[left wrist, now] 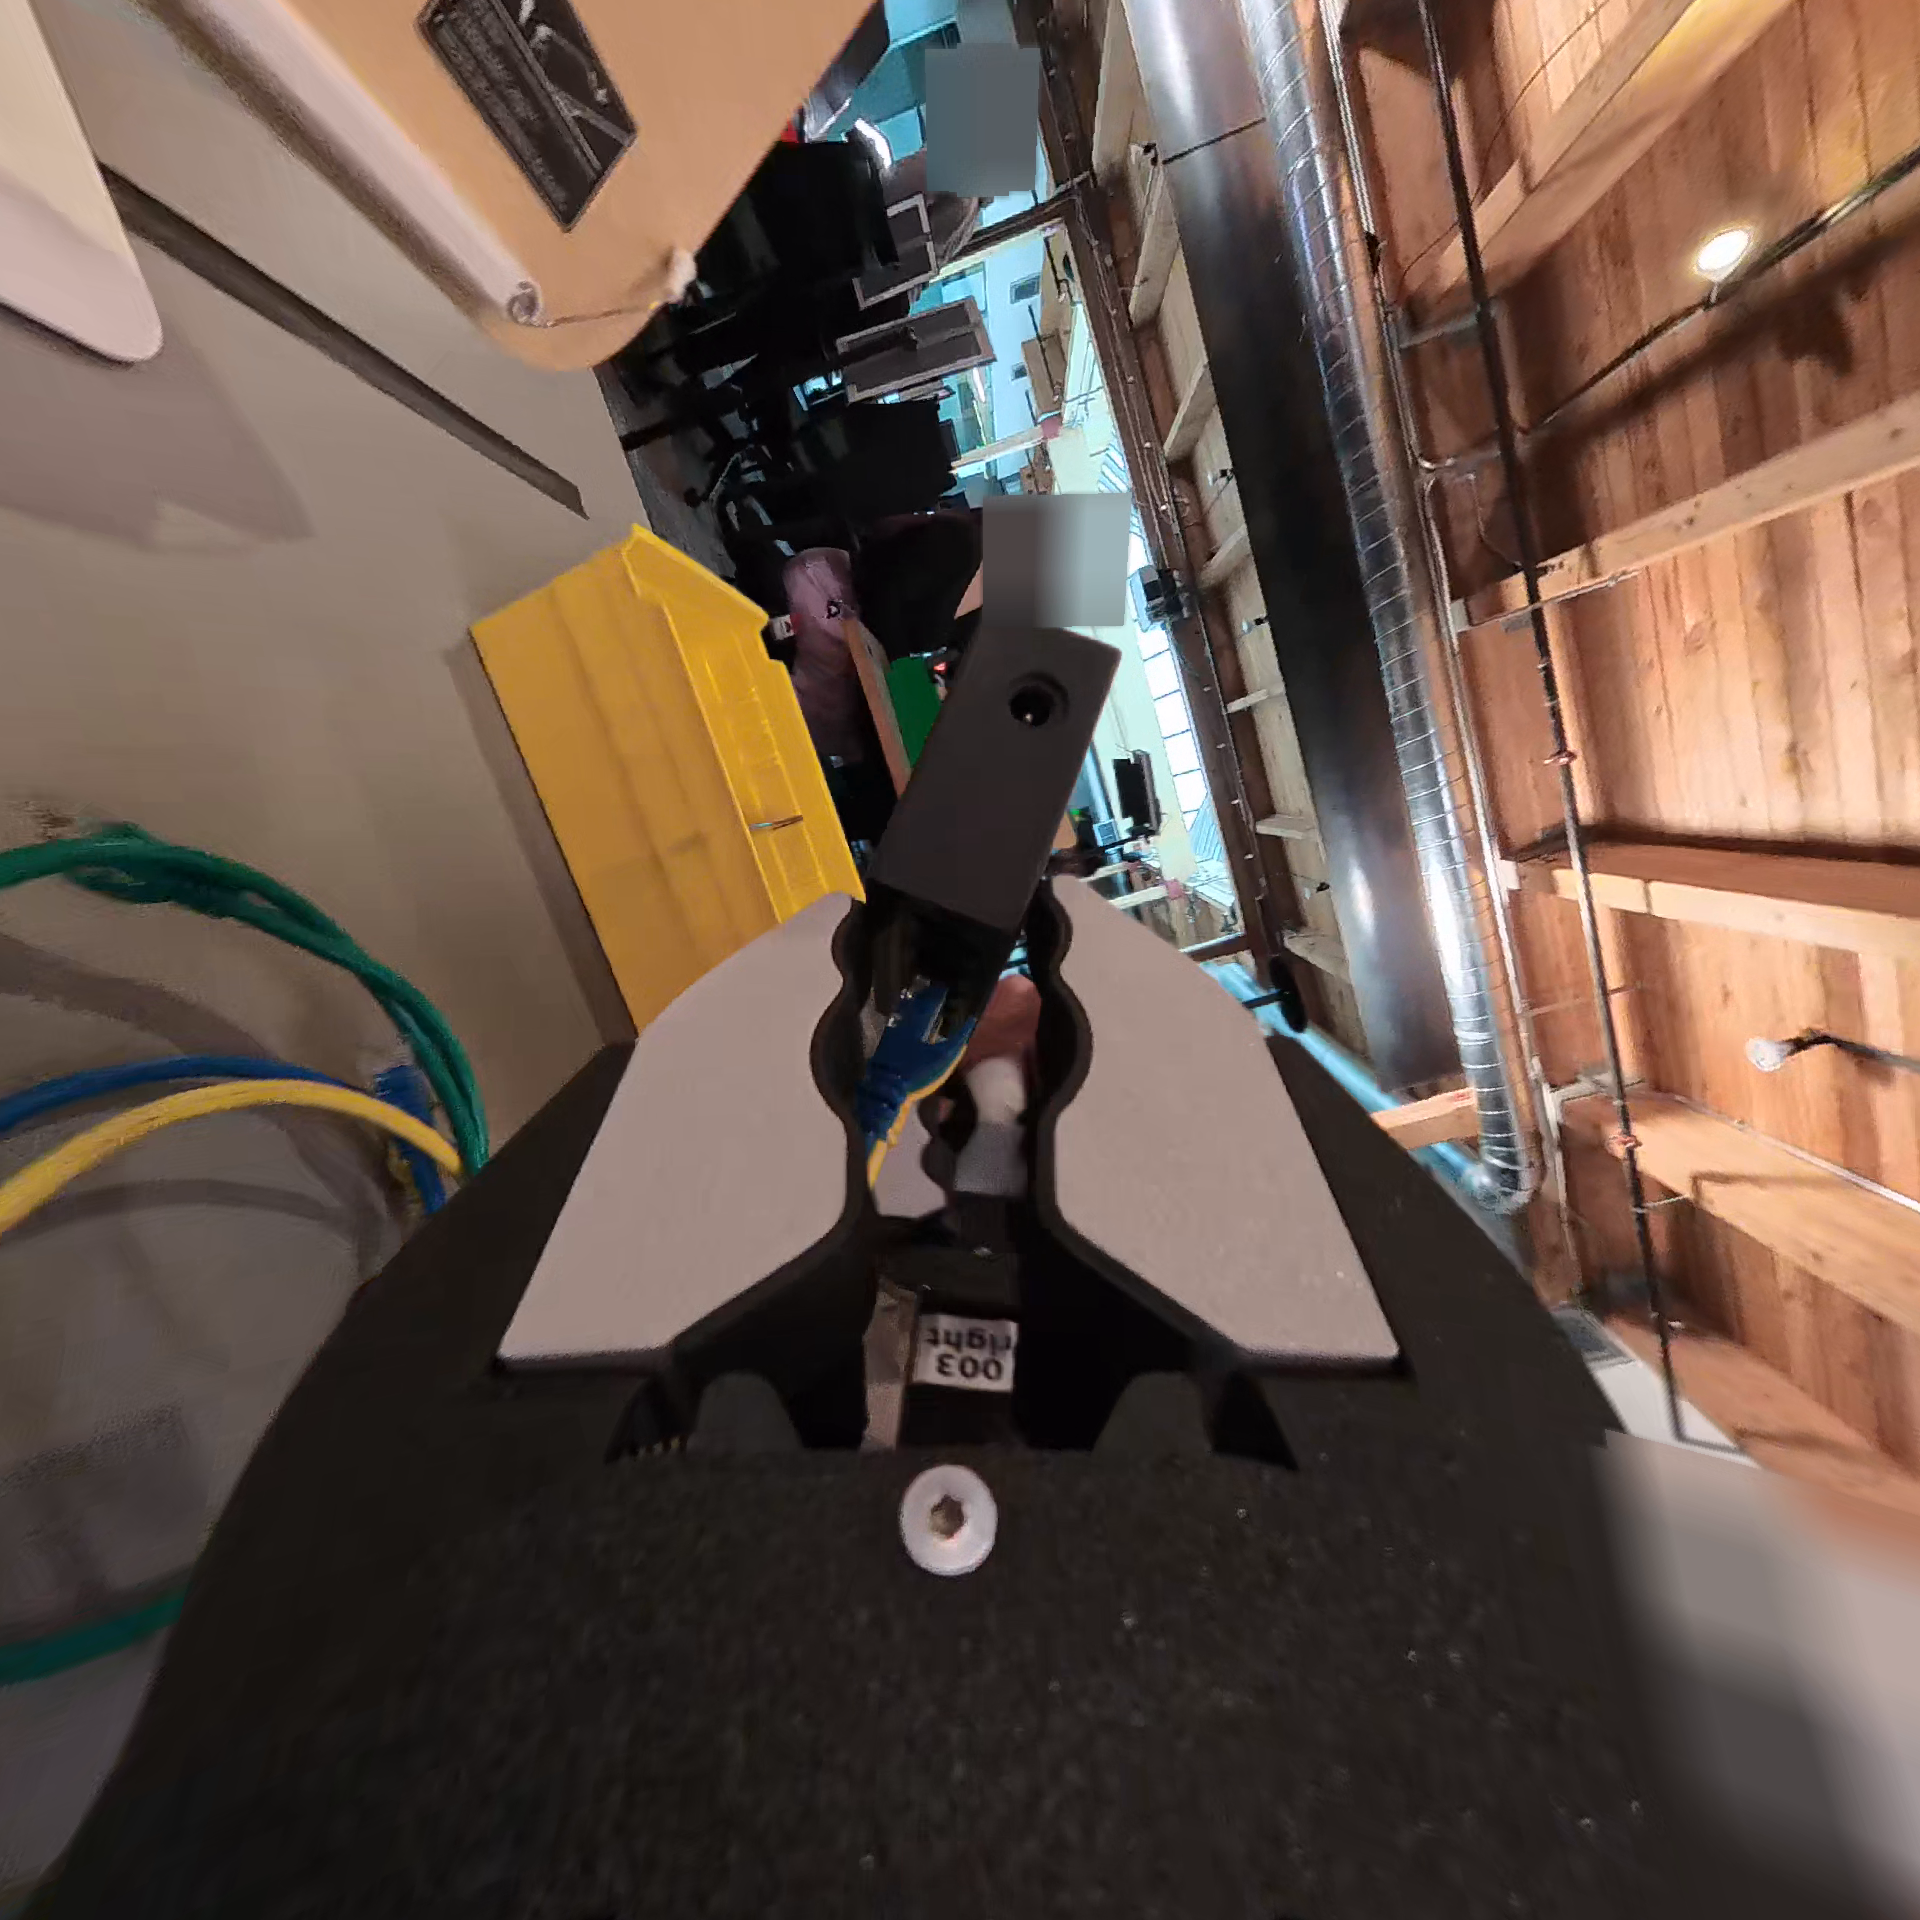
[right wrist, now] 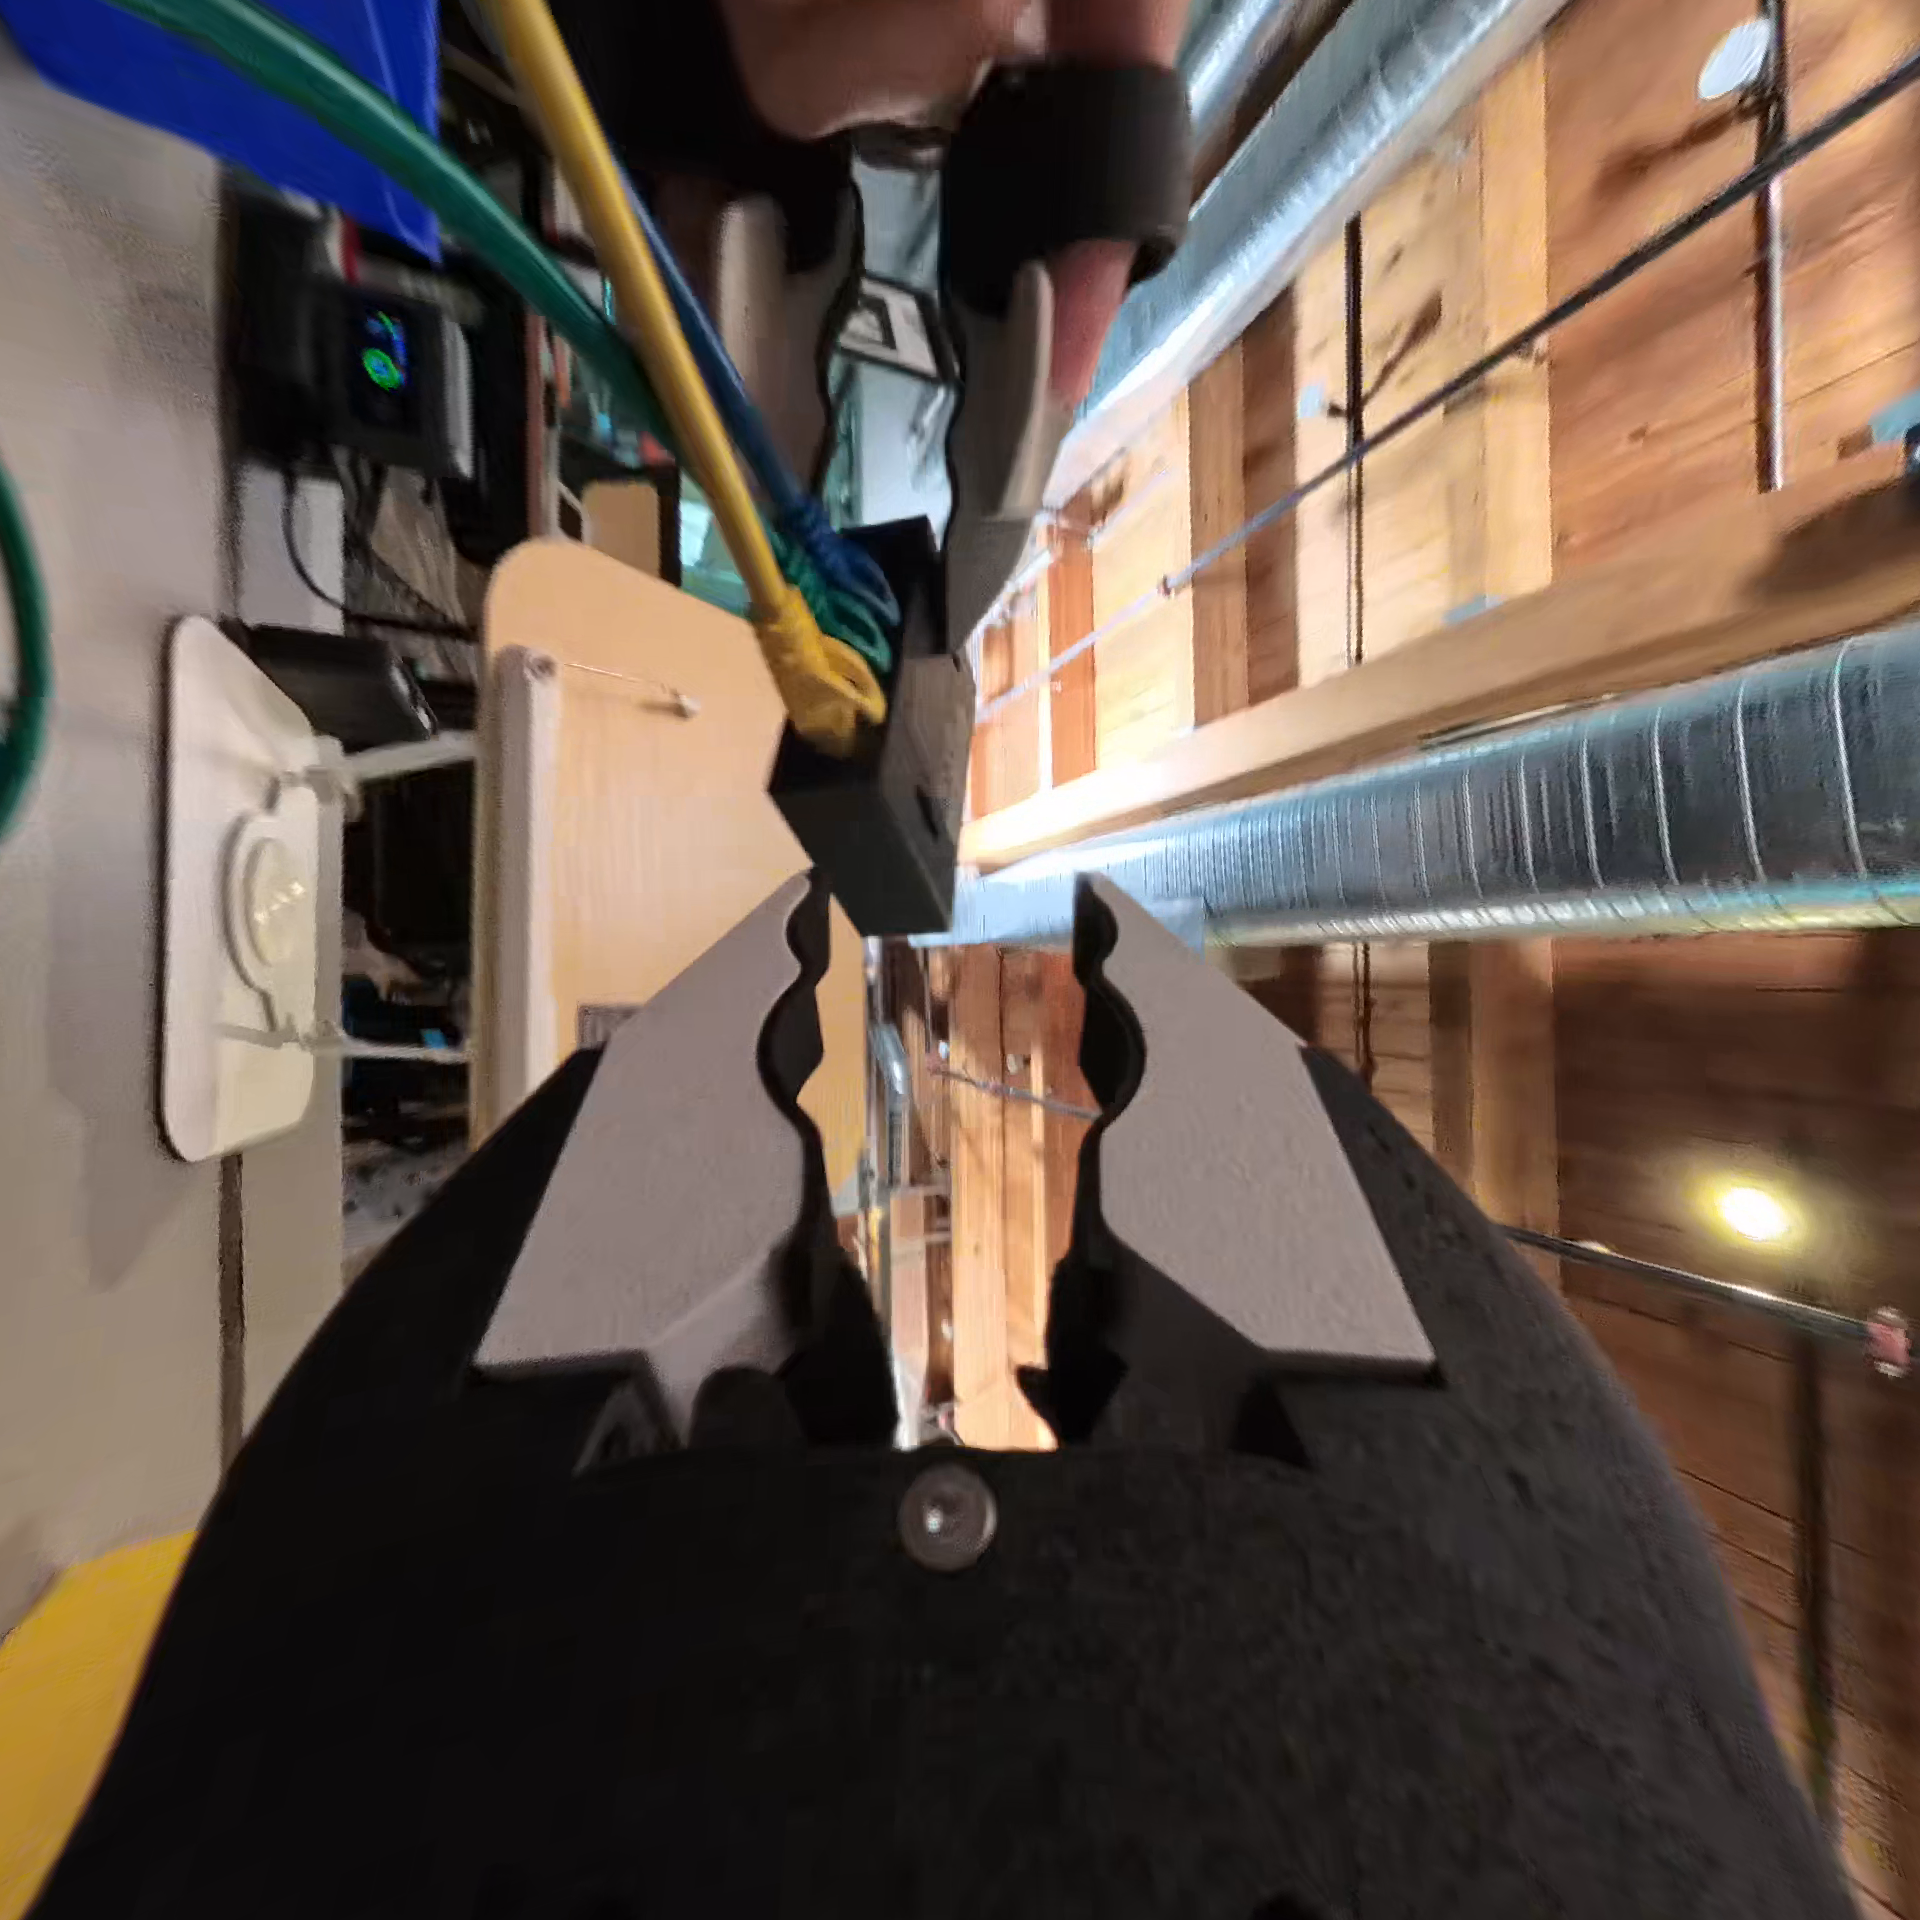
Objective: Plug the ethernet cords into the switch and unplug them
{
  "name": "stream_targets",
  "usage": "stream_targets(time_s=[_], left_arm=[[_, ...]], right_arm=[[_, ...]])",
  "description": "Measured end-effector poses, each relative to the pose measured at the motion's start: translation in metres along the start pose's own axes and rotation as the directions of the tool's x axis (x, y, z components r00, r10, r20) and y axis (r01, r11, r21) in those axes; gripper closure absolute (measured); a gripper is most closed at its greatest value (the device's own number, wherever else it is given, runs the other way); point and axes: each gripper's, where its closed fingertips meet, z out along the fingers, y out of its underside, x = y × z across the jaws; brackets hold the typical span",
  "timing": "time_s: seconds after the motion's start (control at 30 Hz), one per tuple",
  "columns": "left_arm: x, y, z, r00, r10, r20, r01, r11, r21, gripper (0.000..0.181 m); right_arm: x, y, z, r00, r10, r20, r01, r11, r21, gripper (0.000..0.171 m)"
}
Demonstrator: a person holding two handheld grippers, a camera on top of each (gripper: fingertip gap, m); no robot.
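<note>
My left gripper (left wrist: 951,904) is shut on the black switch (left wrist: 987,790) and holds it up in the air. A blue plug (left wrist: 904,1049) shows in the gap between its fingers. Green (left wrist: 312,935), blue (left wrist: 156,1086) and yellow (left wrist: 208,1117) cords hang off to the left. In the right wrist view the switch (right wrist: 883,831) has the yellow plug (right wrist: 821,675) and the green and blue plugs (right wrist: 842,592) seated in it. My right gripper (right wrist: 945,888) is open and empty, its tips just under the switch's near corner. One left gripper finger (right wrist: 997,468) clamps the switch from behind.
A yellow bin (left wrist: 665,769) stands on the grey table left of the switch. A tan board (right wrist: 644,790) and a white plate (right wrist: 249,894) are on the left. A blue bin (right wrist: 260,83) is at top left. A person's hand (right wrist: 935,62) is above. The gap from one gripper's tips to the other's is roughly 7 cm.
</note>
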Motion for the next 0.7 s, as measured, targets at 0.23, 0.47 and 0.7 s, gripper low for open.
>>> stream_targets(time_s=[0.23, 0.47, 0.7], left_arm=[[-0.014, 0.009, -0.005, 0.997, -0.07, -0.034, 0.067, 0.994, -0.091, 0.153], [-0.024, 0.027, 0.008, 0.999, -0.044, -0.019, 0.04, 0.984, -0.175, 0.155], [-0.004, 0.028, -0.023, 0.733, 0.647, 0.209, -0.647, 0.758, -0.075, 0.15]], right_arm=[[-0.036, -0.004, 0.024, 1.0, 0.023, 0.017, -0.024, 0.999, 0.022, 0.121], [-0.04, -0.006, 0.029, 1.0, 0.029, 0.004, -0.029, 0.999, 0.023, 0.142], [-0.091, -0.001, 0.018, 0.87, 0.342, 0.356, -0.303, 0.939, -0.164, 0.145]])
